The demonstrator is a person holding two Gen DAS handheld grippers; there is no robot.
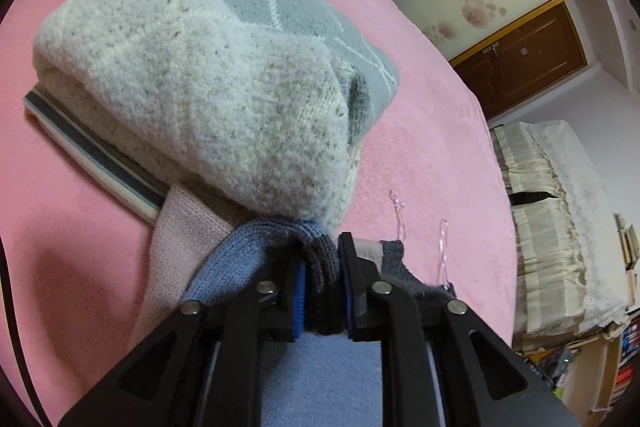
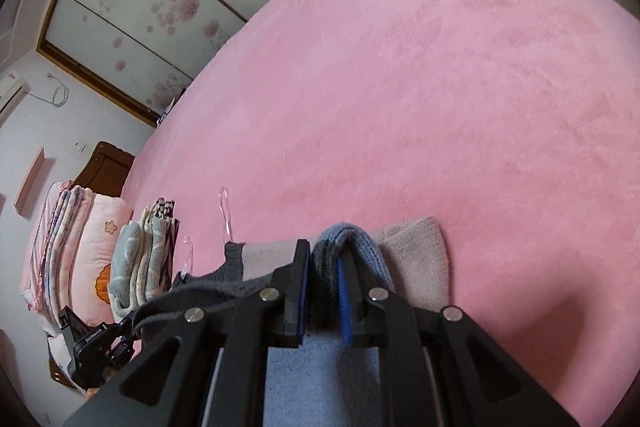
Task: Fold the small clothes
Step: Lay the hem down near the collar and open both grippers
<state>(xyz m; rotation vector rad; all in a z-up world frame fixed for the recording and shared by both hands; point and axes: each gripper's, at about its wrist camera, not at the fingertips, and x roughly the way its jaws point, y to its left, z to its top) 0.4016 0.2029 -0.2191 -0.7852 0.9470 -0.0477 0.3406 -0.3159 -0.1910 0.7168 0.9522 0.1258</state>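
A knit garment (image 1: 224,267) in blue, dark grey and pale pink lies on the pink bed (image 1: 432,147) right under both grippers. My left gripper (image 1: 322,259) is shut on a bunched fold of its dark grey and blue knit. My right gripper (image 2: 325,255) is shut on a similar bunch, with the garment's pale pink part (image 2: 416,251) spread just beyond it. Ahead of the left gripper sits a folded cream and grey diamond-pattern sweater (image 1: 192,79), touching the garment's edge. The left gripper (image 2: 120,335) also shows at the lower left of the right wrist view, with dark grey knit running to it.
A striped folded piece (image 1: 92,151) lies under the sweater. Clear plastic hangers (image 1: 442,251) (image 2: 225,215) rest on the bed beside the garment. A pile of folded clothes (image 2: 144,263) and folded quilts (image 2: 68,247) stand at the bed's left end. Flowered wardrobe doors (image 2: 140,7) stand behind.
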